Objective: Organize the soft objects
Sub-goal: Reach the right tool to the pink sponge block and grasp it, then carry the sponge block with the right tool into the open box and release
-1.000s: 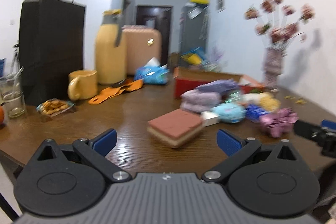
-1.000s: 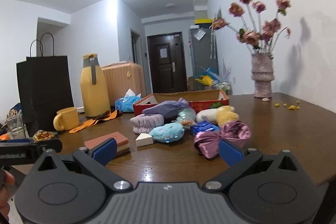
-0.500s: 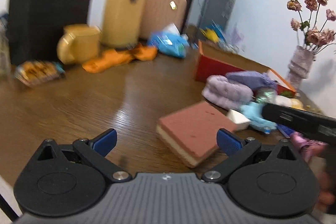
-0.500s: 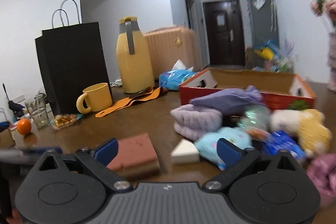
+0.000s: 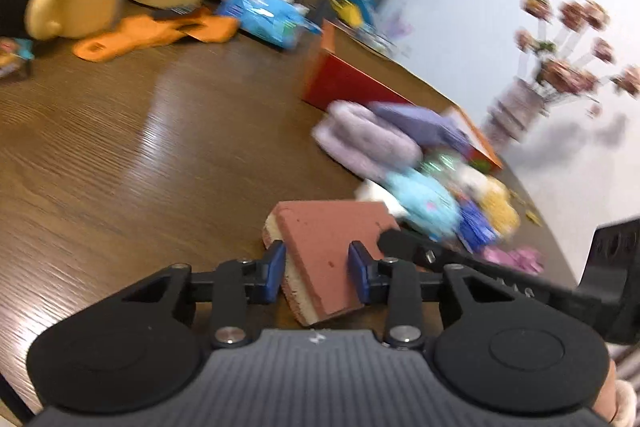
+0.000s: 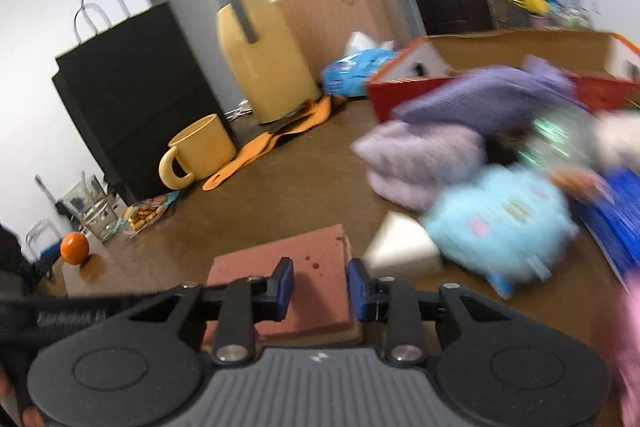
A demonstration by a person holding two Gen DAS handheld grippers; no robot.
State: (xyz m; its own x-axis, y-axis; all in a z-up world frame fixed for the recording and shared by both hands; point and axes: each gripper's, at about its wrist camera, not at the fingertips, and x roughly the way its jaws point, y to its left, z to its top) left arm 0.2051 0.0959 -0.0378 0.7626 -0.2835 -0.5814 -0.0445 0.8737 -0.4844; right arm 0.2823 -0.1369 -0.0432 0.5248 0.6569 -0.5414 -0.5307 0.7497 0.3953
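A red-brown sponge (image 5: 324, 231) with a yellow underside lies on the brown wooden table (image 5: 120, 155). My left gripper (image 5: 318, 273) is closing, and its blue pads flank and touch the sponge's near corner. One finger of the right gripper (image 5: 394, 241) reaches in from the right to the sponge's far corner. In the right wrist view the right gripper (image 6: 320, 287) is also closing above the sponge (image 6: 280, 255): its right pad is at the edge, its left pad over the top face. Beyond lie a blue plush (image 6: 500, 223), purple soft items (image 6: 420, 159) and a white wedge (image 6: 400, 247).
An open red box (image 6: 400, 91) stands behind the soft pile. A yellow mug (image 6: 200, 151), yellow jug (image 6: 264, 67), black paper bag (image 6: 132, 87), orange strap (image 5: 160, 31), tissue pack (image 5: 264, 15), an orange (image 6: 74, 247), a glass and a flower vase (image 5: 516, 111) share the table.
Both grippers have swung down and in over the sponge from opposite sides. Their jaws have narrowed from wide open to about the sponge's corner width.
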